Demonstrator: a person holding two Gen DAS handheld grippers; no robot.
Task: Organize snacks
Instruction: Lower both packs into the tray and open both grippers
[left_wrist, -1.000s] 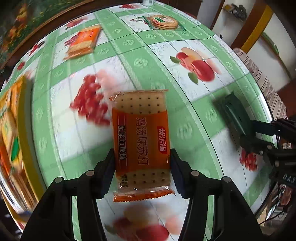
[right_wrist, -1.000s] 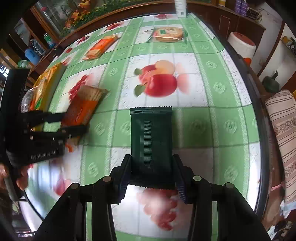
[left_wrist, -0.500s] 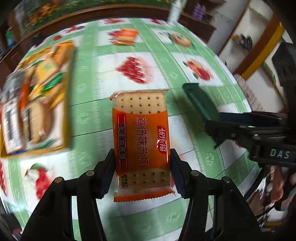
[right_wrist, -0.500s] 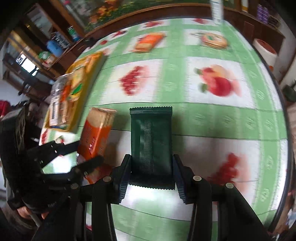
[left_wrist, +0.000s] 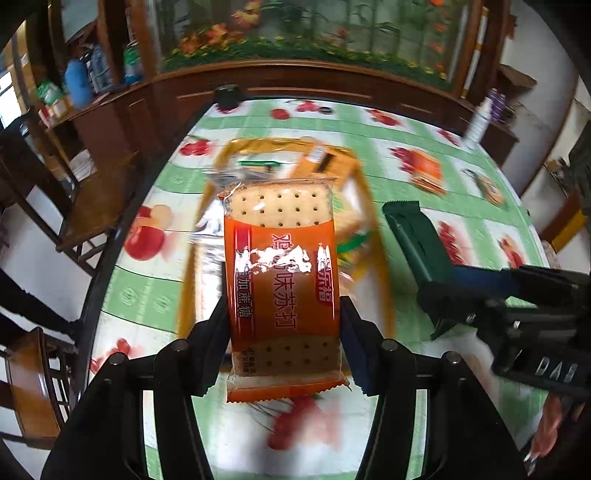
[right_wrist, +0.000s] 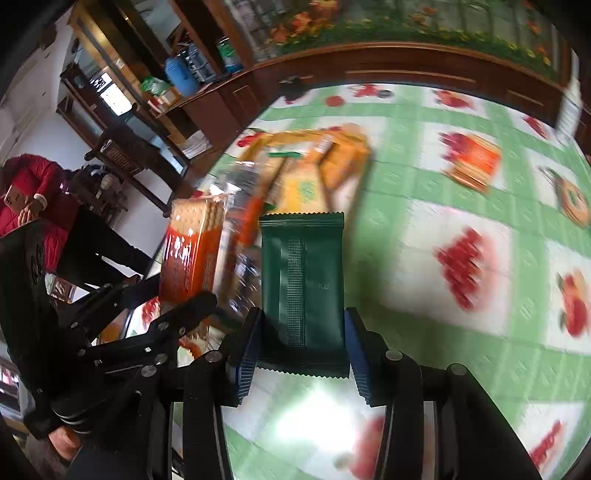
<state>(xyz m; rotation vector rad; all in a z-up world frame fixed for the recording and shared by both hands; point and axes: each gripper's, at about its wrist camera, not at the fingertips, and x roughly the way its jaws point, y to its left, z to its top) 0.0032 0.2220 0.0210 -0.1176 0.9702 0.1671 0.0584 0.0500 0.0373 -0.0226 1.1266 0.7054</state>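
My left gripper (left_wrist: 282, 332) is shut on an orange cracker packet (left_wrist: 282, 273), held up above the yellow snack tray (left_wrist: 369, 206) that lies blurred behind it. My right gripper (right_wrist: 301, 339) is shut on a dark green snack packet (right_wrist: 303, 280). In the left wrist view the green packet (left_wrist: 417, 240) and the right gripper show at the right. In the right wrist view the orange packet (right_wrist: 192, 251) and the left gripper (right_wrist: 170, 295) sit at the left, beside the yellow tray (right_wrist: 351, 155) holding several snacks.
A green-and-white fruit-print tablecloth (right_wrist: 424, 229) covers the table. An orange packet (right_wrist: 476, 162) and a round biscuit pack (right_wrist: 572, 199) lie at its far right. Wooden chairs (left_wrist: 99, 206) stand left of the table; a person in red (right_wrist: 33, 192) is at the far left.
Both grippers swung left across the table with their packets and lifted. The yellow tray moved from the left edge of view to right behind the held packets.
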